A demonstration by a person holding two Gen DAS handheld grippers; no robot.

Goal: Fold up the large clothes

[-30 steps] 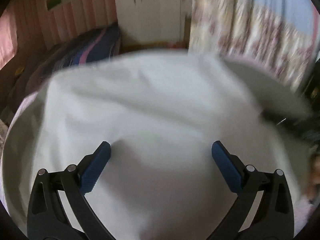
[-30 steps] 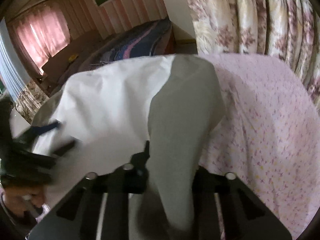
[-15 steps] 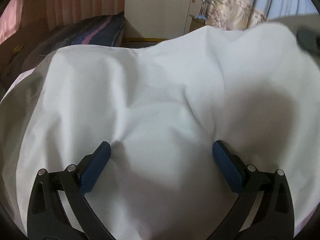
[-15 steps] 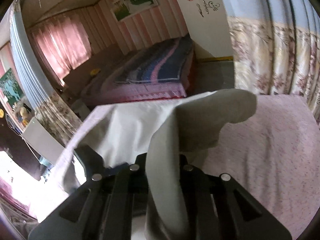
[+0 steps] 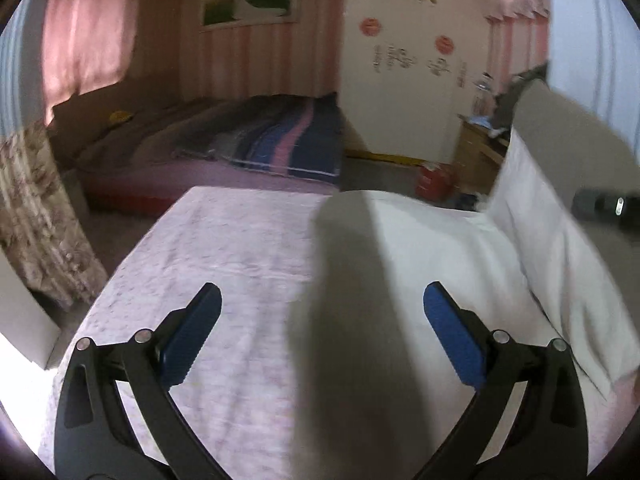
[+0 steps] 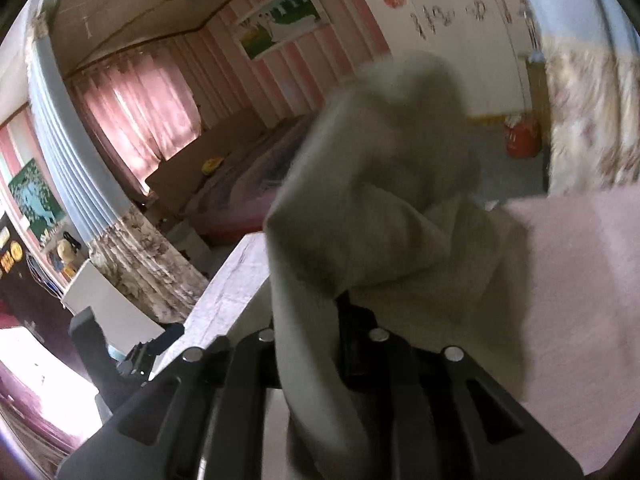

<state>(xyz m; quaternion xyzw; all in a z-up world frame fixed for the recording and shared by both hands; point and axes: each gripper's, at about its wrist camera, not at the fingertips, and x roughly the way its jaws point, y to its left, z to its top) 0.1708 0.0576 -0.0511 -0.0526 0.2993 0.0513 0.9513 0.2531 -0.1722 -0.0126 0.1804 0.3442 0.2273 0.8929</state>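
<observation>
Pink floral-sheeted bed spread below both grippers, white garment lay along its right side, one end lifted, right gripper clenched on a bunched fold of it, left gripper spread wide, gripping nothing.

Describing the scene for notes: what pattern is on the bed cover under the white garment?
Pale pink with a fine floral speckle, the bed cover shows best in the left wrist view.
</observation>
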